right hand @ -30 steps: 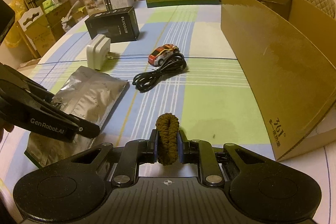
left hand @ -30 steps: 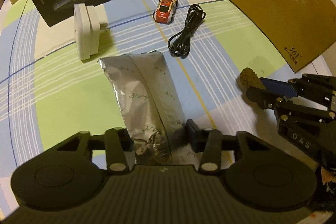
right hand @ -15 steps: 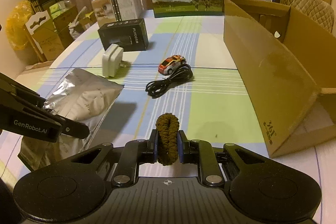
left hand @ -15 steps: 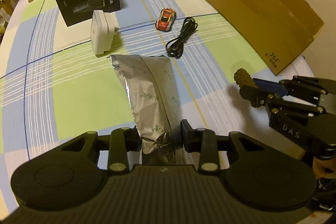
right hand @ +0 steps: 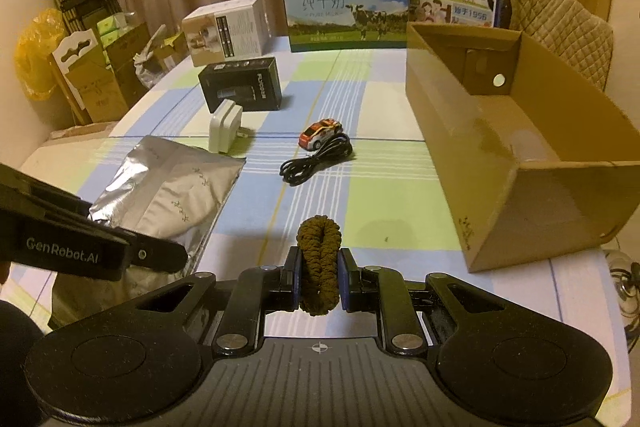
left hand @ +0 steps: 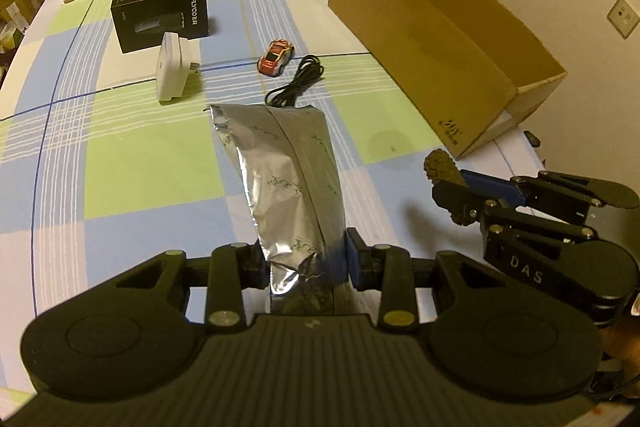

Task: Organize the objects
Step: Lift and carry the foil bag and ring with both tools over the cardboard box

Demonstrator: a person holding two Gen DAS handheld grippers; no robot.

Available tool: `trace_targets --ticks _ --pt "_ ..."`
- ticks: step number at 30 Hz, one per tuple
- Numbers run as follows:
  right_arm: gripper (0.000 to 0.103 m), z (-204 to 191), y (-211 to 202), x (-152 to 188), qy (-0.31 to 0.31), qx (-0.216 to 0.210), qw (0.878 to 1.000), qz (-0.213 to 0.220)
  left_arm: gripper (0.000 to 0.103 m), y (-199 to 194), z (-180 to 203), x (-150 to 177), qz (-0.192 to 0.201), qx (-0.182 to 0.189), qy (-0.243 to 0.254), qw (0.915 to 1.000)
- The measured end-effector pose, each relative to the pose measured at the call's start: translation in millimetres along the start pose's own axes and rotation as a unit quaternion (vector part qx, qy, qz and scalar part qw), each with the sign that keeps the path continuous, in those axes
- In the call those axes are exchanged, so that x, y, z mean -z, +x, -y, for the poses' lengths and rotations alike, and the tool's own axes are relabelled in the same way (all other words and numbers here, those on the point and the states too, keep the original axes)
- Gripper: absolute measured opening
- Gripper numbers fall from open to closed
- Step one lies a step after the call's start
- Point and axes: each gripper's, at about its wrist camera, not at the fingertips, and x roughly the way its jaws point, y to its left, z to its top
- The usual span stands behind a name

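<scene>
Both claws have risen since the earlier frames, and we see more of the bench and the far milk cartons than before. Starting at the left, the left claw (left hand: 306,263) has just been closing and is now clamped on the lower end of the silver foil pouch (left hand: 280,179), which hangs clear of the bench (left hand: 120,179) where earlier it lay flat; its free end stands up ahead of the claw. Beyond that end and to its left sits the white charger (left hand: 172,73) with the black box (left hand: 160,13) behind it; ahead and slightly right lie the toy car (left hand: 276,57) and the coiled black cable (left hand: 298,83), all unmoved. Further right, the right claw (right hand: 319,281) is together on the brown scrunchie (right hand: 319,263), held upright between its pads, as earlier. The open cardboard box (right hand: 460,155) stands ahead and to the right of that claw, well apart. We judge both items are lifted for carrying to that box; four loose items remain on the bench.
</scene>
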Motion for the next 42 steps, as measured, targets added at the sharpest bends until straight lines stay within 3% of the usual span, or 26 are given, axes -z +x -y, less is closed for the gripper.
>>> trace_targets --ticks 24,31,42 --pt "0.015 13 -44 -2 0.004 0.012 1.000 0.028 0.030 -39 29 1 0.048 -0.007 0.003 0.9988" --pt "0.014 42 -63 -19 0.018 0.036 0.998 0.047 0.030 -44 52 -20 0.067 0.007 0.010 0.9977" --pt "0.014 114 -88 -53 0.027 0.087 0.994 0.063 0.030 -26 118 -79 0.081 0.039 0.029 0.9955"
